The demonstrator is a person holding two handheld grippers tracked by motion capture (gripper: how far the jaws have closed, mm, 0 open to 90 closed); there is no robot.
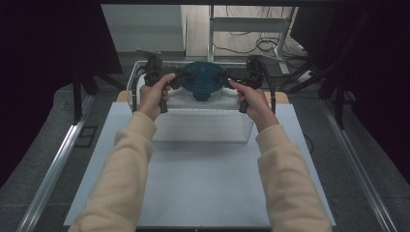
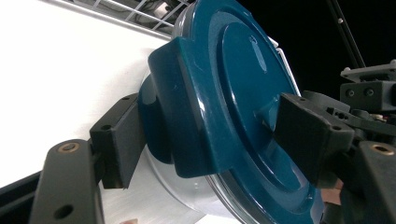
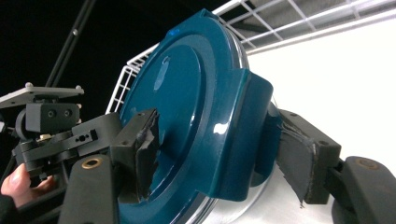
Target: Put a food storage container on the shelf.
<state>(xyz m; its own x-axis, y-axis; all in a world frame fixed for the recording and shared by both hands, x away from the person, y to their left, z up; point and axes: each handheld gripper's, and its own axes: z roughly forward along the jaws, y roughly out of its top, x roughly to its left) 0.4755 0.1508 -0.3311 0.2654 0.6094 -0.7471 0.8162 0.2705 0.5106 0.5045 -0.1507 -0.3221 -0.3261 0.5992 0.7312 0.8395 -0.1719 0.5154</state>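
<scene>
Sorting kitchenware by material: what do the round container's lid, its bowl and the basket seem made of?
Lid: glossy teal plastic, by its sheen and moulded side tabs. Bowl: clear, likely plastic or glass; unsure. Basket: white-coated wire, a thin grid of rods.

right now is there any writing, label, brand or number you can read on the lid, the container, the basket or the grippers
No readable text anywhere.
Dark teal lid: plain glossy plastic, no brand or number.
Clear container under it: no print that I can make out.
White wire basket: no tag.
Left gripper and right gripper: black jaws with screw holes only, no markings.
</scene>
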